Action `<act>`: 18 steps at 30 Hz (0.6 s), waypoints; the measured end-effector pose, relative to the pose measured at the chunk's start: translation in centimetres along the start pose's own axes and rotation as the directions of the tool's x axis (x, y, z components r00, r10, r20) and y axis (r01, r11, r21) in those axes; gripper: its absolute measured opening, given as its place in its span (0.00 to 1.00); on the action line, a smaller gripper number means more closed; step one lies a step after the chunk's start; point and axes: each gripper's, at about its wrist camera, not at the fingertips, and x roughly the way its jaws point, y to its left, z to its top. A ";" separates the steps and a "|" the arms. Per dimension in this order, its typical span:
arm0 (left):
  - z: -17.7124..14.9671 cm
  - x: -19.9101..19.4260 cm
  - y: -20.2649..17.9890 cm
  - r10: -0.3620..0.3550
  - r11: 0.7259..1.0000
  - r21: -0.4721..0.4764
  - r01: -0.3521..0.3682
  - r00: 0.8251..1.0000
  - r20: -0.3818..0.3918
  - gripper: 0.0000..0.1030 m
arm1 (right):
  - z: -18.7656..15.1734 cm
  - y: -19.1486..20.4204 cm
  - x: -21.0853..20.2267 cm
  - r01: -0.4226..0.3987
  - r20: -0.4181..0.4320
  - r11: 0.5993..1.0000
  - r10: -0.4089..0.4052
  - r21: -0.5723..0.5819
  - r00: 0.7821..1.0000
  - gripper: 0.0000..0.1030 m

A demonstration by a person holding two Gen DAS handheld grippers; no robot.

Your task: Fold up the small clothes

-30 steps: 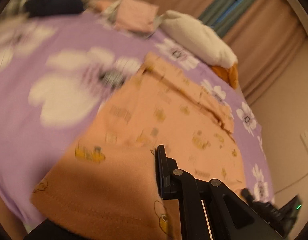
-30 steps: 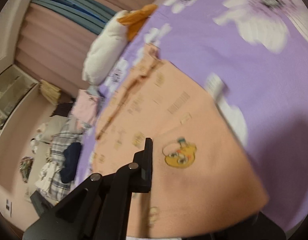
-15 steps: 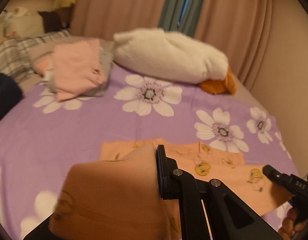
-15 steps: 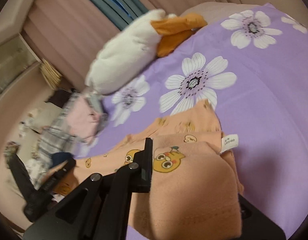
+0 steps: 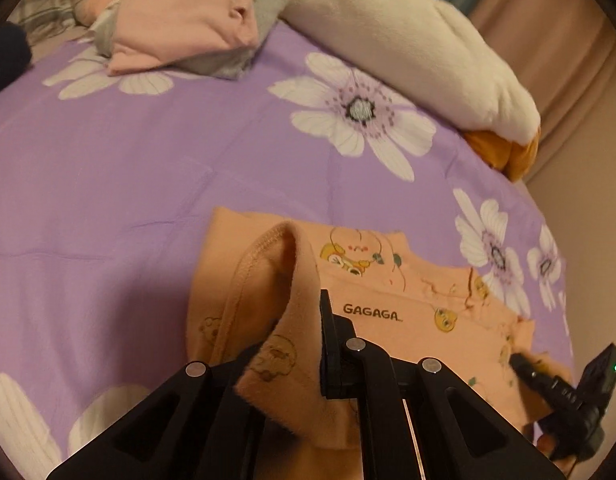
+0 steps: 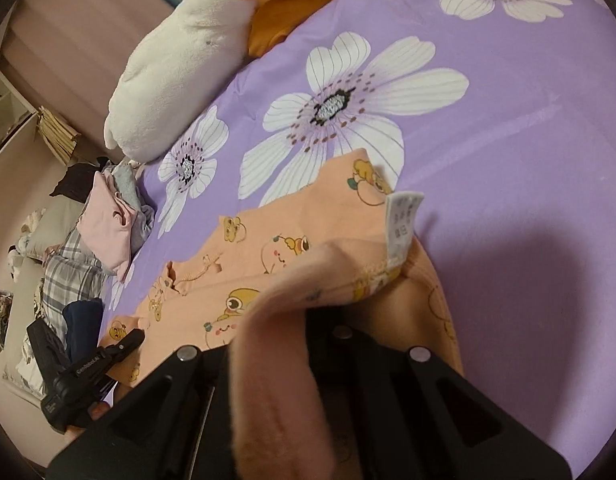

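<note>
**Fold carried over: hem brought up toward the collar end**

Garment: small peach-orange cotton top with yellow cartoon-duck print and "GAGAGA" lettering [image 5: 392, 304], lying on the bed near the bottom of both views, partly doubled over itself. One second ago it lay spread flat and long across the sheet; half a second ago the near hem was lifted and travelling; now that hem edge hangs folded above the printed front, the white care label [image 6: 402, 220] standing up at the fold.

Left gripper [image 5: 308, 340]: jaws clenched on a stitched hem corner, fabric draped over the black fingers. Right gripper [image 6: 320, 320]: jaws likewise clamped on the opposite hem corner, cloth bunched between and over them. Each gripper also shows at the edge of the other's view, resting at the garment's side.

Judgement: first lengthwise fold is nearly laid; corners not yet released, so edges not yet set down or aligned.

Surface: purple bedsheet with large white daisy print [image 5: 107, 168], soft, lightly creased. Beyond the garment, a white plush pillow with an orange end [image 5: 408, 40]; a folded pink-and-grey clothes stack [image 5: 187, 12] well apart toward the far corner. Room: beige-pink curtains [image 5: 568, 60], a plaid blanket and loose clothing heap [image 6: 67, 272] beside the bed.
</note>
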 end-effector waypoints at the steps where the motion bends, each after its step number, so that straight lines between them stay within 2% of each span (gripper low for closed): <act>1: 0.1 -0.3 -0.5 0.022 0.999 0.031 -0.023 1.000 0.009 0.07 | 0.1 0.2 -0.2 0.003 -0.001 1.000 -0.003 -0.015 1.000 0.04; 2: 0.4 -0.5 -1.0 0.054 0.996 0.074 -0.055 0.998 0.016 0.07 | 0.3 0.9 0.1 0.006 -0.016 0.999 -0.007 -0.044 1.000 0.07; 4: 0.6 -1.7 -1.3 0.092 0.986 0.135 -0.097 0.995 0.039 0.07 | 0.7 1.5 0.2 0.034 -0.068 0.995 -0.041 -0.096 0.997 0.06; 5: 0.6 -2.8 -1.1 0.111 0.982 0.151 -0.118 0.992 0.052 0.08 | 0.8 1.3 -0.1 0.047 -0.083 0.994 -0.055 -0.097 0.995 0.09; 7: 1.1 -4.0 -0.2 0.140 0.978 0.147 -0.145 0.989 0.041 0.11 | 1.0 0.4 -1.2 0.021 -0.114 0.998 -0.027 -0.052 0.993 0.15; 9: 1.1 -5.5 1.2 0.150 0.979 0.133 -0.151 0.988 0.022 0.11 | 1.0 -0.7 -2.7 -0.006 -0.135 1.000 0.006 0.002 0.991 0.31; 11: 0.5 -6.9 2.0 0.107 0.986 0.128 -0.105 0.994 -0.009 0.11 | 0.8 -1.9 -4.5 -0.012 -0.134 0.998 0.020 0.054 0.991 0.41; 13: -0.6 -8.3 1.6 0.028 0.988 0.153 -0.020 0.998 -0.049 0.11 | 0.2 -2.4 -6.3 0.003 -0.125 0.998 0.005 0.062 0.992 0.41; 14: -0.9 -8.4 0.9 0.014 0.984 0.176 -0.004 0.998 -0.055 0.11 | -0.3 -2.1 -7.1 0.005 -0.120 0.999 -0.001 0.038 0.993 0.37; 15: -1.6 -8.6 -0.4 0.004 0.976 0.216 0.010 0.998 -0.061 0.11 | -0.8 -1.6 -7.5 0.008 -0.119 1.000 -0.007 0.003 0.993 0.30; 17: -2.8 -7.8 -2.8 -0.008 0.957 0.289 0.031 0.997 -0.080 0.11 | -2.0 0.1 -7.7 0.021 -0.128 0.994 -0.034 -0.103 0.991 0.24; 18: -3.6 -6.7 -4.2 0.011 0.940 0.340 0.025 0.995 -0.104 0.11 | -2.5 1.1 -7.3 0.026 -0.130 0.987 -0.047 -0.160 0.990 0.22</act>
